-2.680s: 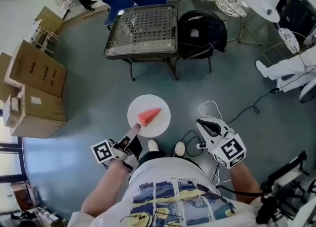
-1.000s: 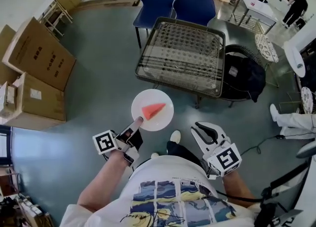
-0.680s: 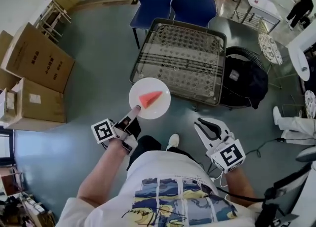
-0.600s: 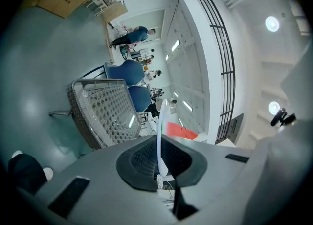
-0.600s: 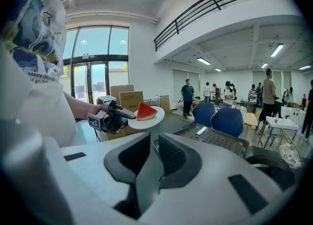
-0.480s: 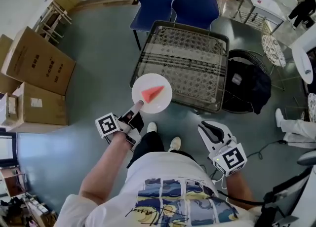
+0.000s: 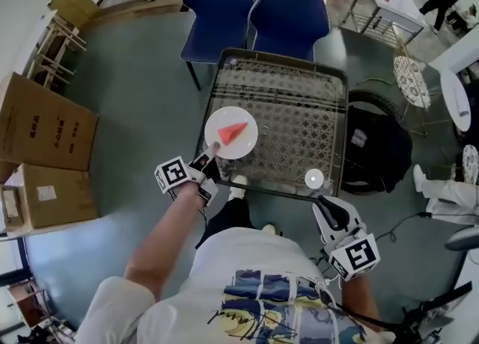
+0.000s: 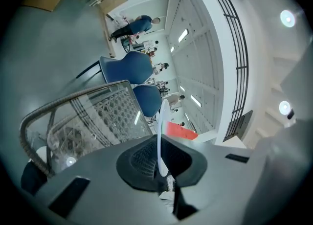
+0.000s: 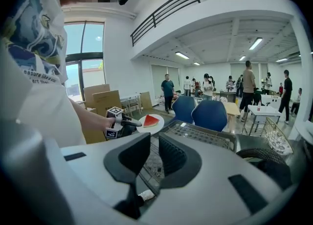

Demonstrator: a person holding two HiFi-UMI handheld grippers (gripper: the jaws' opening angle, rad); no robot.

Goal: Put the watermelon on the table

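A red watermelon slice (image 7: 233, 132) lies on a round white plate (image 7: 244, 143). My left gripper (image 7: 209, 158) is shut on the plate's near rim and holds it level over the near-left part of the glass-topped wicker table (image 7: 299, 103). In the left gripper view the plate (image 8: 163, 121) is seen edge-on between the jaws, with the slice (image 8: 180, 131) on it. The right gripper view also catches the plate (image 9: 157, 123) and the slice (image 9: 150, 120). My right gripper (image 7: 331, 210) hangs at the table's near-right corner, open by a narrow gap and holding nothing.
Two blue chairs (image 7: 217, 6) (image 7: 290, 15) stand behind the table. A black bag (image 7: 374, 137) sits on a seat to its right. Cardboard boxes (image 7: 41, 122) line the left wall. A small bright round spot (image 7: 313, 179) shows on the glass. People stand far off.
The person has walked up to the table. The plate with the slice, still held by my left gripper, has gone from over the floor to over the table's near-left part.
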